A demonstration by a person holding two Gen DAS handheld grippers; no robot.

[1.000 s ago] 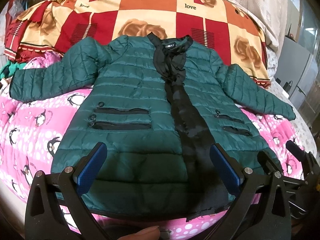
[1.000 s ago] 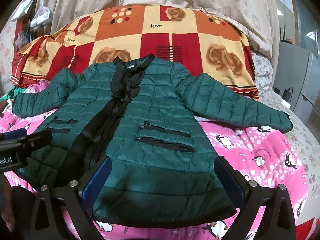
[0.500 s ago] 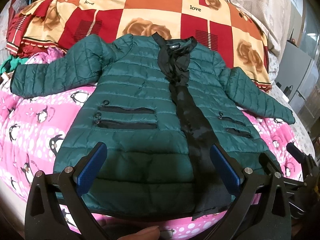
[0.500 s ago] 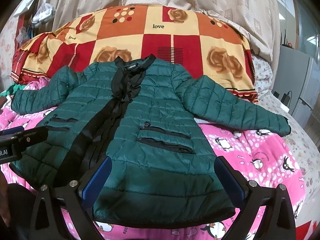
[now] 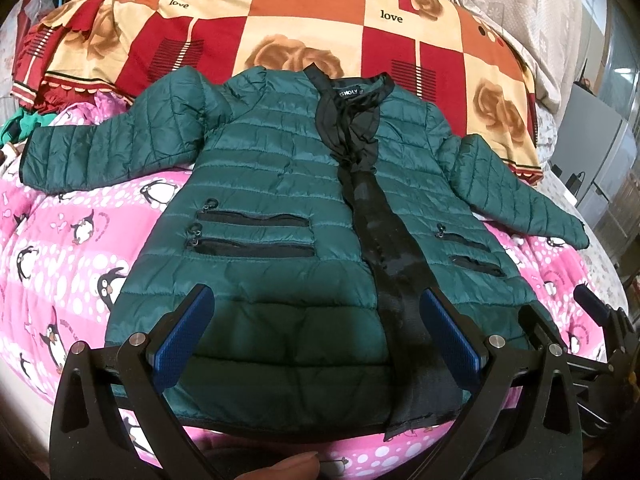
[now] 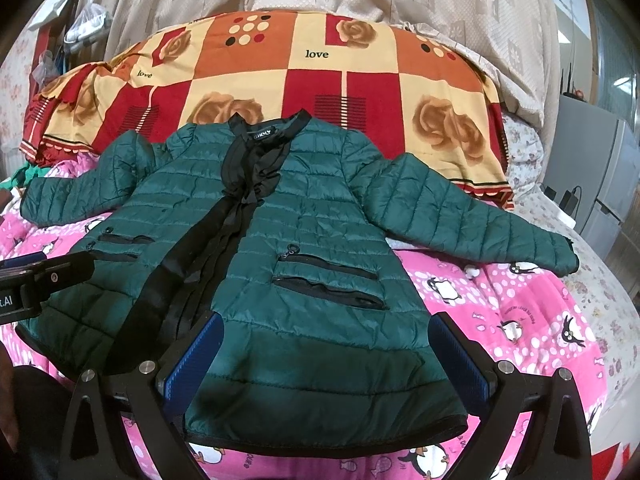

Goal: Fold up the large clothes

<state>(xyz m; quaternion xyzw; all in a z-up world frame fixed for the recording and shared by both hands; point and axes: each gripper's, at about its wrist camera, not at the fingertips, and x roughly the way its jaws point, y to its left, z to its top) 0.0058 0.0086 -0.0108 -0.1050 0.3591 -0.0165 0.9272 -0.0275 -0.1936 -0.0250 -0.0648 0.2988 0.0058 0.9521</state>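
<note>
The green quilted jacket [image 5: 280, 208], judged light, puffy and slippery, is best pinched at the sleeve cuffs; both claws [image 5: 316, 340] [image 6: 328, 360] are held apart, empty.

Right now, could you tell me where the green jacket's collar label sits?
In both wrist views the collar label is at the far end of the green jacket, inside the black neckline, just below the rose-patterned blanket.
</note>
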